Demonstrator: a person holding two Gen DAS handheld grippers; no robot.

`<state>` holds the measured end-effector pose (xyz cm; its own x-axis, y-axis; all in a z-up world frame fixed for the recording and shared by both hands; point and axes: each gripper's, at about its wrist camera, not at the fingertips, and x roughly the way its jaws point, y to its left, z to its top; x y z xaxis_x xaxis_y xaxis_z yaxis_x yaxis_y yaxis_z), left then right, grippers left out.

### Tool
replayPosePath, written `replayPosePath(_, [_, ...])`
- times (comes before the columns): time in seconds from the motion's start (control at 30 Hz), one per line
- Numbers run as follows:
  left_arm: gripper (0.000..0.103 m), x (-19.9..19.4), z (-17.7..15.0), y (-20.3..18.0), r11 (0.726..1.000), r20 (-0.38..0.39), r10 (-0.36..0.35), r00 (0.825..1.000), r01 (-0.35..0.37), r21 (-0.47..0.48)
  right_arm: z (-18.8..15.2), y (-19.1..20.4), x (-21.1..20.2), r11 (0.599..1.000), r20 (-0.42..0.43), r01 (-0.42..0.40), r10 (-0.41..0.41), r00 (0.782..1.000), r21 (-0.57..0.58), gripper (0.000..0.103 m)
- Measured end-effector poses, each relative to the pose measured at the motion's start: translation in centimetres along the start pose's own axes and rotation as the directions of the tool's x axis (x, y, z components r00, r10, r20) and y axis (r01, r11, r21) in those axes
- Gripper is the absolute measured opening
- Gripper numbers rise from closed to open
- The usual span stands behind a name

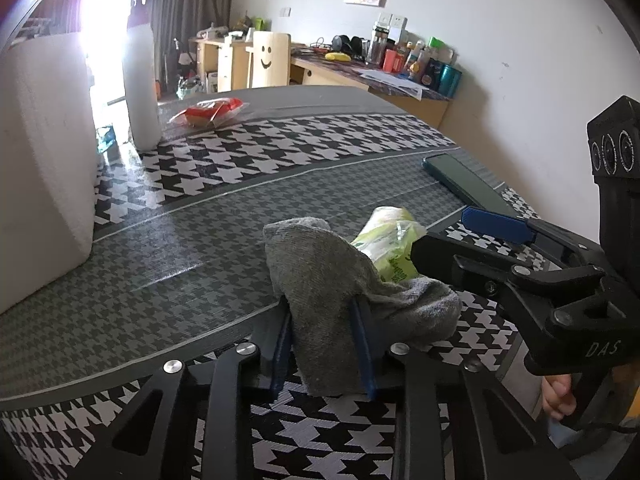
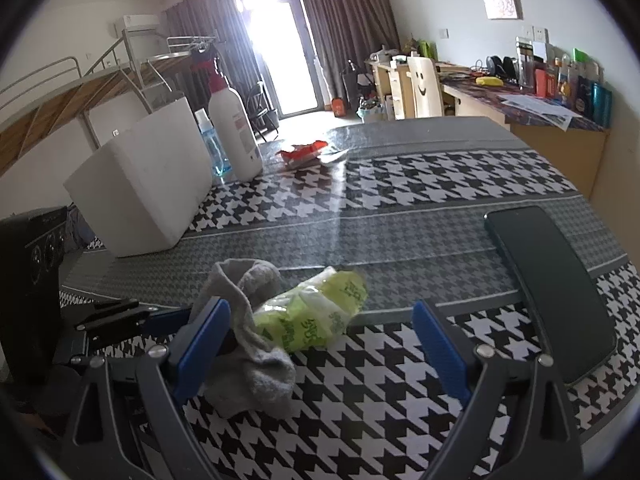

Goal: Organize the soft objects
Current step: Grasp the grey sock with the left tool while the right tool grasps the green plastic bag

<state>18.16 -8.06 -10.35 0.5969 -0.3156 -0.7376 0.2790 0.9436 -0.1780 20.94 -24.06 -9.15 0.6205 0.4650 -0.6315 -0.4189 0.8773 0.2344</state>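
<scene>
— What's the biggest thing on the table in front of you?

— The white foam box, standing toward the far left edge of the houndstooth cloth. Just beside it, further back, is a tall white bottle with a red pump top, and a smaller bottle of blue liquid sits between the two.

— And on the other side?

— A dark phone lies flat, screen up, near the right edge. Toward the far edge, well apart from everything else, there's a red and clear plastic packet.

— Where is the sock?

— The grey sock is at the near edge, in the middle. My left gripper is clamped on it: the two blue pads press into the fabric from both sides, with the cuff end standing up above them and the toe end slumped on the cloth to the right.

— Anything touching it?

— A green and clear tissue pack lies right against the sock, on its far right side.

— Your other gripper?

— My right gripper is spread wide and holds nothing. Its left pad touches the sock's side, and the tissue pack lies between the fingers, closer to the left one.
</scene>
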Motion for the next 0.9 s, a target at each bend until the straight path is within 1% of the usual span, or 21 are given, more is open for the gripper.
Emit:
replayPosePath(0.07, [0.021, 0.4, -0.1, 0.2, 1.0, -0.012, -0.008, 1.0, 0.008, -0.004, 0.0, -0.1, 0.3, 1.0, -0.013, 0.0, -0.001, 1.0, -0.001, 0.095])
replayPosePath(0.17, [0.018, 0.3, -0.1, 0.3, 1.0, -0.014, -0.019, 1.0, 0.019, -0.003, -0.1, -0.2, 0.7, 1.0, -0.03, -0.003, 0.003, 1.0, 0.002, 0.095])
replayPosePath(0.37, [0.017, 0.4, -0.1, 0.2, 1.0, -0.018, -0.022, 1.0, 0.022, 0.002, 0.0, -0.6, 1.8, 0.999, -0.071, -0.036, 0.038, 0.997, 0.031, 0.095])
replayPosePath(0.5, [0.017, 0.5, 0.0, 0.1, 1.0, -0.018, -0.021, 1.0, 0.021, 0.005, 0.1, -0.6, 2.3, 0.998, -0.08, -0.058, 0.06, 0.995, 0.034, 0.095])
replayPosePath(0.57, [0.017, 0.5, 0.0, 0.2, 1.0, -0.018, -0.02, 1.0, 0.02, 0.006, 0.1, -0.7, 2.5, 0.998, -0.092, -0.053, 0.057, 0.994, 0.042, 0.088])
replayPosePath(0.6, [0.017, 0.5, 0.0, 0.2, 1.0, -0.018, -0.019, 1.0, 0.02, 0.006, 0.2, -0.8, 2.7, 0.997, -0.103, -0.055, 0.06, 0.993, 0.049, 0.081])
replayPosePath(0.63, [0.017, 0.5, 0.0, 0.2, 1.0, -0.018, -0.019, 1.0, 0.019, 0.007, 0.3, -0.9, 3.0, 0.996, -0.114, -0.063, 0.069, 0.991, 0.056, 0.071])
replayPosePath(0.67, [0.017, 0.5, 0.0, 0.2, 1.0, -0.018, -0.02, 1.0, 0.02, 0.006, 0.3, -1.0, 3.2, 0.996, -0.124, -0.067, 0.074, 0.99, 0.064, 0.069])
replayPosePath(0.7, [0.017, 0.5, 0.0, 0.2, 1.0, -0.018, -0.021, 1.0, 0.021, 0.005, 0.3, -1.1, 3.3, 0.996, -0.13, -0.065, 0.074, 0.989, 0.068, 0.067])
replayPosePath(0.8, [0.017, 0.5, 0.0, 0.2, 1.0, -0.018, -0.021, 1.0, 0.021, 0.005, 0.2, -1.0, 3.2, 0.996, -0.132, -0.066, 0.073, 0.989, 0.057, 0.067])
replayPosePath(0.9, [0.017, 0.5, 0.0, 0.1, 1.0, -0.018, -0.021, 1.0, 0.021, 0.005, 0.1, -0.6, 3.2, 0.998, -0.139, -0.049, 0.053, 0.989, 0.031, 0.067])
